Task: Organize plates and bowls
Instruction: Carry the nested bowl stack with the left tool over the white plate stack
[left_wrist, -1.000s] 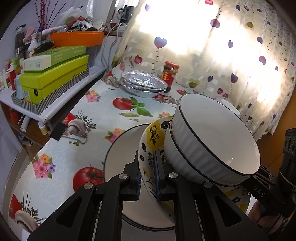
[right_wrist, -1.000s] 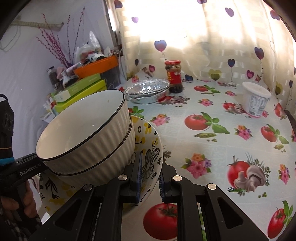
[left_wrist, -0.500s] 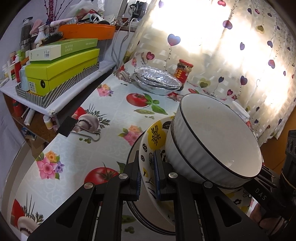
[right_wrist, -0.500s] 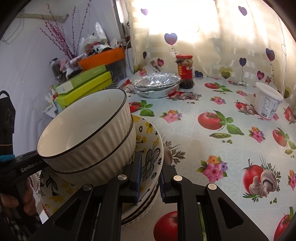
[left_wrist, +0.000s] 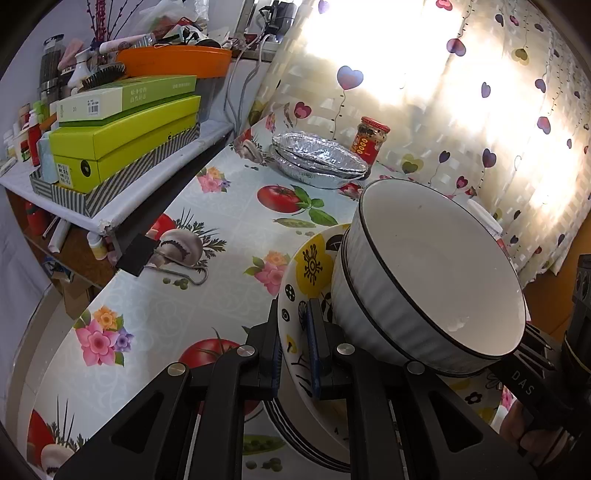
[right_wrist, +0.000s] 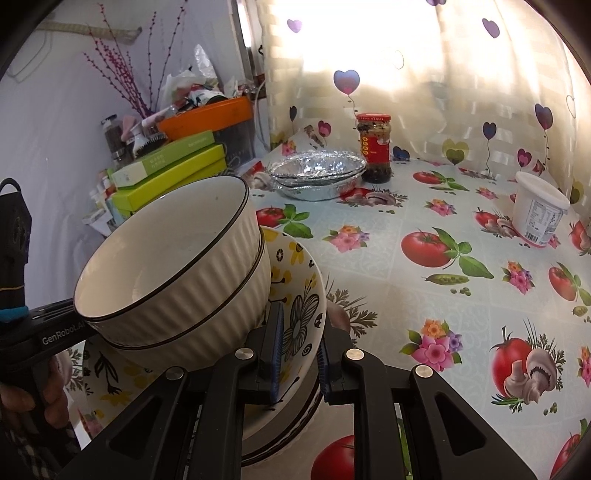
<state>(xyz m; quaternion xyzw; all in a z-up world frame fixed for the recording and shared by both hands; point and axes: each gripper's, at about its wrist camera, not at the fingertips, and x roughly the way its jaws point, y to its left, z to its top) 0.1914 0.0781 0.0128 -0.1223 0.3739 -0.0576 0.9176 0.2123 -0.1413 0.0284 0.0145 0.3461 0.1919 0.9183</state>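
flowered plate (left_wrist: 314, 258) with stacked bowls (right_wrist: 177, 266) carried forward, lowered over white plates (left_wrist: 295, 428)

Ribbed white bowls (left_wrist: 424, 273): 2, nested
Floral plate (right_wrist: 299, 295): 1
Black-rimmed plates underneath (right_wrist: 295, 428): 2+, exact no. unclear
Foil trays (right_wrist: 317, 173): approx 3, stacked
Red-lid jar (right_wrist: 375, 147): 1
White tub w/ lid (right_wrist: 539, 214): 1
Green boxes (left_wrist: 122, 136): 3 stacked
Orange bin (left_wrist: 173, 64): 1
Grippers: 2, left (left_wrist: 293, 347) & right (right_wrist: 299, 354)
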